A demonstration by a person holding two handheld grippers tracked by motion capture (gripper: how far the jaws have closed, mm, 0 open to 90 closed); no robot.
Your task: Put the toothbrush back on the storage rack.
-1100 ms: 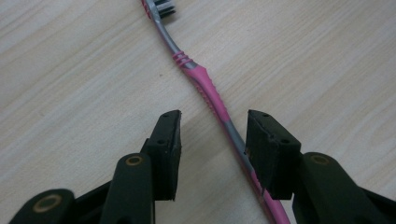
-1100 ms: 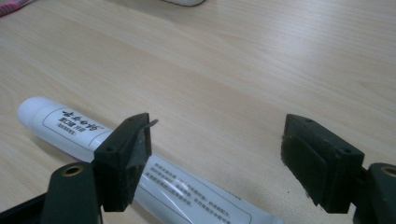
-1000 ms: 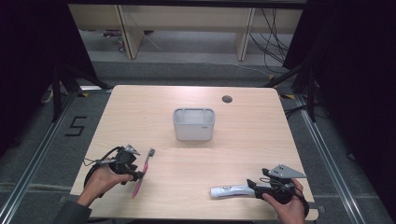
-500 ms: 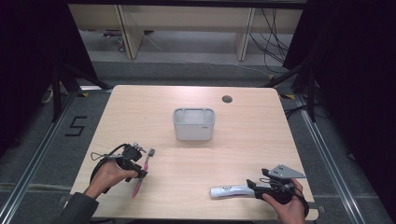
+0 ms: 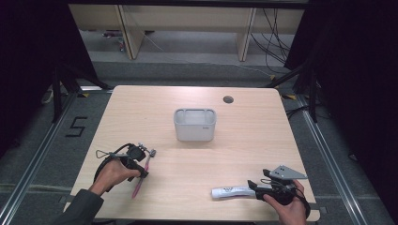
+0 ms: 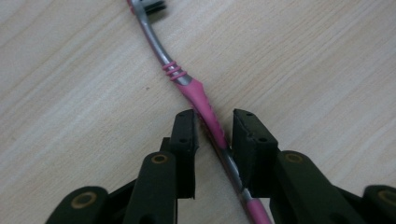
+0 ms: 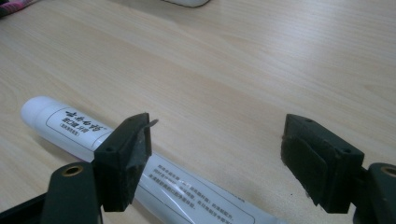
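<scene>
light wooden table (image 5: 263,140), rounded corners, a small dark round hole (image 5: 228,99) near its far edge

grey rectangular bin (image 5: 195,124) stands upright near the table's middle, toward the far side, well apart from both grippers

right gripper (image 5: 259,187) at the near right corner, held in the person's right hand (image 5: 287,206), grey 3-cornered plate on top. in the right gripper view its 2 jaws stand wide; nothing is pinched between the pads

white toothpaste tube (image 5: 232,192) lies flat on the table just left of the right gripper, cap end pointing away from it. in the right gripper view the tube (image 7: 74,126) runs under the left-hand jaw, not between the 2; printed label faces up

left gripper (image 5: 143,161) at the near left, in the person's left hand (image 5: 112,172), dark sleeve below. its jaws have just been closing and now stand narrow, 1 each side of the toothbrush handle; the right-hand pad looks to touch it, a slim gap shows at the other

pink and grey toothbrush (image 5: 141,176) lies flat on the table, bristle head (image 6: 148,4) toward the bin; handle (image 6: 205,109) sits between the left gripper's pads
</scene>
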